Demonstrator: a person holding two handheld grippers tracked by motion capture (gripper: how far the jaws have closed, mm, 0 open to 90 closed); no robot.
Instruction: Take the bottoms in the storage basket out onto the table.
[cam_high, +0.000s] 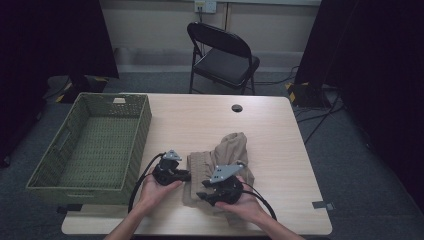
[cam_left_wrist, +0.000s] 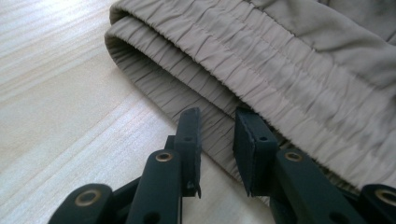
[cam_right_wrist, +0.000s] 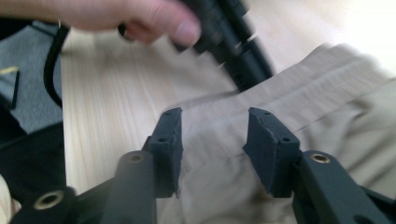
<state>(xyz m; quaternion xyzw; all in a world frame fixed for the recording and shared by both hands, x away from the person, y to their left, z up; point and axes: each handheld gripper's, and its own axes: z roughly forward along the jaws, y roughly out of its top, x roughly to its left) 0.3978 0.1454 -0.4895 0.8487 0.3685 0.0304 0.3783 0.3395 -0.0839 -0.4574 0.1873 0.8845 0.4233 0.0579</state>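
High view first: watching the left gripper (cam_high: 186, 176) sitting at the near-left edge of the tan garment (cam_high: 227, 150), and the right gripper (cam_high: 204, 196) hanging over the folded cloth just beside it, all on the worktop (cam_high: 200, 115). Leaving the green basket (cam_high: 145, 120) well off to the left, out beyond the left jaws.

Left gripper view now: showing jaws a narrow gap apart, not visibly pinching anything. Catching the gathered waistband (cam_left_wrist: 196, 88) lying right at the tips and running off ahead and to the right of them. Risking, by this reading, a bite on just the lower fold, with the upper layer peeling away and the stack opening on any lift. Also risking pads scraping bare wood and pushing the hem away.

Right gripper view, blurred: showing jaws wide apart above the cloth, nothing between them. Seeing the other gripper directly ahead of the tips, very near. Flagging a possible knock between the two, or a loose grab dragging the fold askew.
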